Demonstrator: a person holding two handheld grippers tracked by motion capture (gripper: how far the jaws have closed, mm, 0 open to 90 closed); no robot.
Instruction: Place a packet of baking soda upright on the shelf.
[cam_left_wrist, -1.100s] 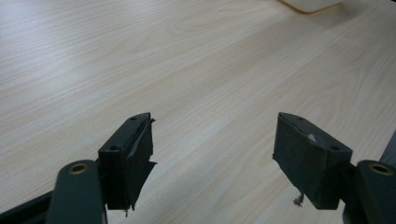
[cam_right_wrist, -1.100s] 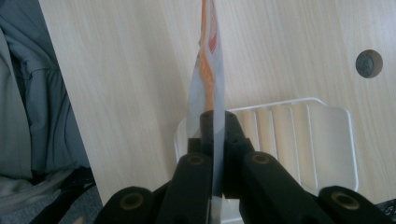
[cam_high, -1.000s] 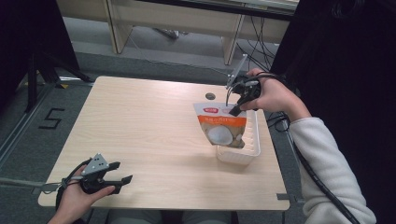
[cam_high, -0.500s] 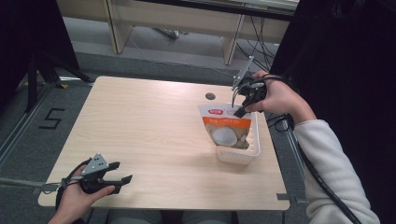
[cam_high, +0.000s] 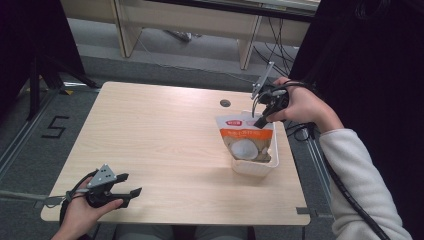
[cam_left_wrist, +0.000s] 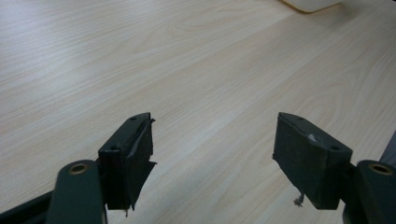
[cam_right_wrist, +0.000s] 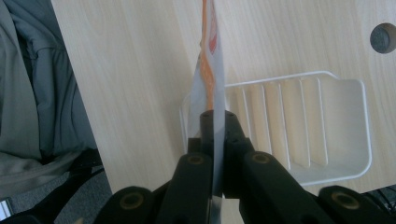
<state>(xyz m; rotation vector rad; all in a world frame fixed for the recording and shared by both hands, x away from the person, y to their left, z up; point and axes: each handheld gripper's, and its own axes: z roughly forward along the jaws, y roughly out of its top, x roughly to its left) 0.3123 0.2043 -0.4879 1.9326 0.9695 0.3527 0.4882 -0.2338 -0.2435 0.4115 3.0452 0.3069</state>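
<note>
- The right gripper (cam_high: 260, 121) has its jaws clamped on the top edge of a pouch (cam_high: 247, 142), the orange-and-white kind with a coconut-looking picture on the front.
- In the right gripper view you see that pouch (cam_right_wrist: 211, 70) edge-on, a thin sheet running straight up from between the two black jaws, pinched tight.
- The pouch hangs below the right gripper, its lower part inside a white plastic basket (cam_high: 253, 169). Can't really tell if the bottom rests on the basket floor, the angle's not great for that.
- In the right gripper view, the slatted basket (cam_right_wrist: 345, 135) sits just past the jaws and off to one side, with a round hole in the table (cam_right_wrist: 384, 37) beyond it.
- The left gripper (cam_high: 131, 192) is well apart from all that, held low at the near corner of the table (cam_high: 150, 130), jaws spread wide with nothing between them.
- In the left gripper view the two pads (cam_left_wrist: 133, 149) stand wide apart over plain wood.
</note>
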